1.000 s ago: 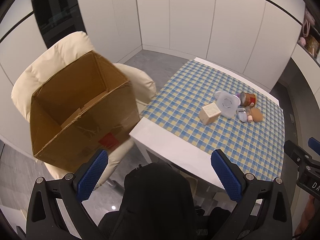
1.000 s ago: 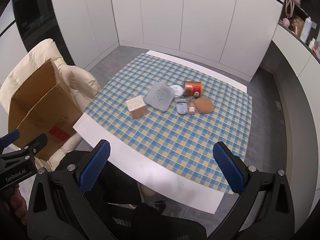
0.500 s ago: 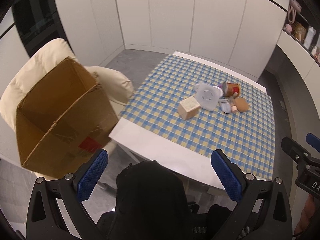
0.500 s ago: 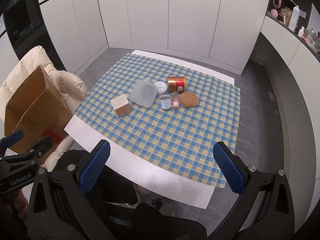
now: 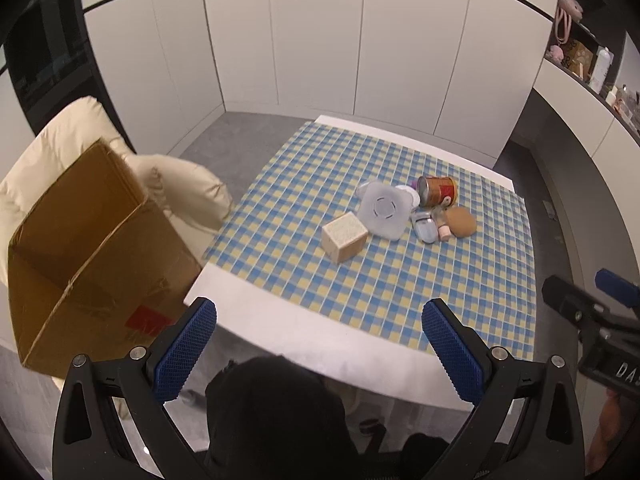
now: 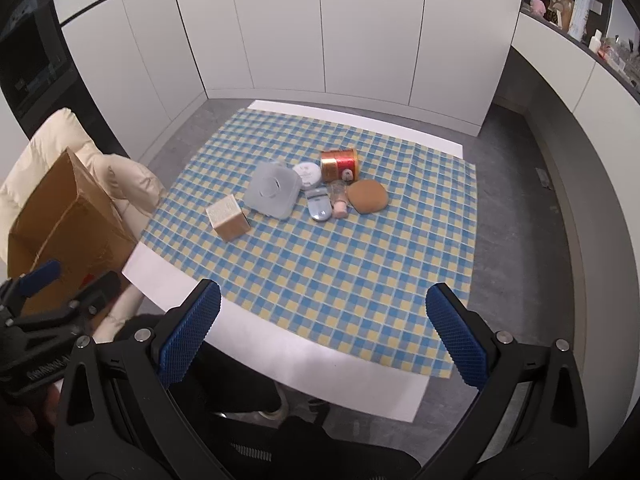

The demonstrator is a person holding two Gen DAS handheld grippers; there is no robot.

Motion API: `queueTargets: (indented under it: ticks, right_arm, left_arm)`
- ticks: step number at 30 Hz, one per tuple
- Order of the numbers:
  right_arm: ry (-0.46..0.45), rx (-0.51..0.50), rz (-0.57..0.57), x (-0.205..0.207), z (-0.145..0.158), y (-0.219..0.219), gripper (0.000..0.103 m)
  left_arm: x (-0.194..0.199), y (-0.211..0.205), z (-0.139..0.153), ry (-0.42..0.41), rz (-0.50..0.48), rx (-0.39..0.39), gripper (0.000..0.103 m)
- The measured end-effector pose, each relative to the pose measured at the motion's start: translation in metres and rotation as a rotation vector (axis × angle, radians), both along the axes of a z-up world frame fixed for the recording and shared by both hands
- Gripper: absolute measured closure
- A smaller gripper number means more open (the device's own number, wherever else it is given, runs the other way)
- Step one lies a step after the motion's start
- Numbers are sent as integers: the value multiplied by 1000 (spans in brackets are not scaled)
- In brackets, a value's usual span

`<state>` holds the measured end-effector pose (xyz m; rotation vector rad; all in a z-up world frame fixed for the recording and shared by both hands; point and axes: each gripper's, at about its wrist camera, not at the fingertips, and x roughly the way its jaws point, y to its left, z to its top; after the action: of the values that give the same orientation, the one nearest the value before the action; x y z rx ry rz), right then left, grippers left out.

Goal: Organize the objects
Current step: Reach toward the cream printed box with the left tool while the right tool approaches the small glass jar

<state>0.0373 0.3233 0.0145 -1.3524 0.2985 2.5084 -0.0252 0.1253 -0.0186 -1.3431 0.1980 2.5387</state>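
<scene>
Both the left gripper (image 5: 320,344) and right gripper (image 6: 324,332) hang spread and empty, well short of the objects clustered mid-table (image 6: 280,336): wooden block (image 6: 228,222), clear container (image 6: 274,192), red can (image 6: 339,164). The cluster is tight, so reaching for one item could knock its neighbours. The cardboard box (image 5: 92,256) on the cream chair (image 5: 60,136) at left looks empty, though its floor is partly hidden.

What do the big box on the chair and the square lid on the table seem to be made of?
Box: corrugated cardboard, matte brown, with creased flaps and a red mark on its side. Lid: probably plastic, frosted and translucent, with moulded rounded corners.
</scene>
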Motion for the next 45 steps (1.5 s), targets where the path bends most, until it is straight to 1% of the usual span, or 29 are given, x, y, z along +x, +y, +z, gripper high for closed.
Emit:
queueTargets:
  ticks: [3, 8, 12, 17, 20, 22, 25, 30, 35, 38, 41, 44, 45]
  right_arm:
    - [21, 5, 1, -8, -3, 6, 0]
    - [10, 18, 18, -29, -12, 20, 0]
    - [-4, 26, 25, -45, -23, 30, 0]
    - [-10, 43, 50, -62, -37, 38, 0]
    - [-3, 104, 58, -71, -48, 41, 0]
    - [-12, 123, 67, -77, -57, 43, 0]
    - [-25, 114, 75, -83, -71, 47, 0]
    - [-57, 106, 74, -91, -95, 52, 0]
    - [-82, 89, 58, -102, -115, 62, 0]
    - [-96, 67, 43, -113, -127, 70, 1]
    - [-118, 58, 36, -125, -140, 77, 4]
    - [-131, 51, 31, -135, -152, 82, 4]
    - [-135, 51, 33, -136, -155, 82, 4]
  left_arm:
    - [-13, 7, -8, -16, -12, -23, 1]
    - [-42, 12, -18, -40, 3, -7, 1]
    - [-60, 26, -31, -53, -38, -18, 1]
    - [-77, 44, -53, -68, -75, -61, 1]
    - [-87, 48, -69, -86, -61, -79, 1]
    - [-92, 50, -78, -88, -49, -80, 1]
    - [-100, 55, -86, -90, -36, -78, 1]
    - [-114, 64, -103, -119, -4, -61, 1]
    - [-129, 75, -122, -128, 27, -86, 1]
    - [-142, 78, -138, -146, 55, -85, 1]
    - [-155, 77, -151, -158, 95, -77, 6]
    - [-165, 76, -163, -181, 131, -73, 6]
    - [-168, 76, -166, -192, 140, -66, 4]
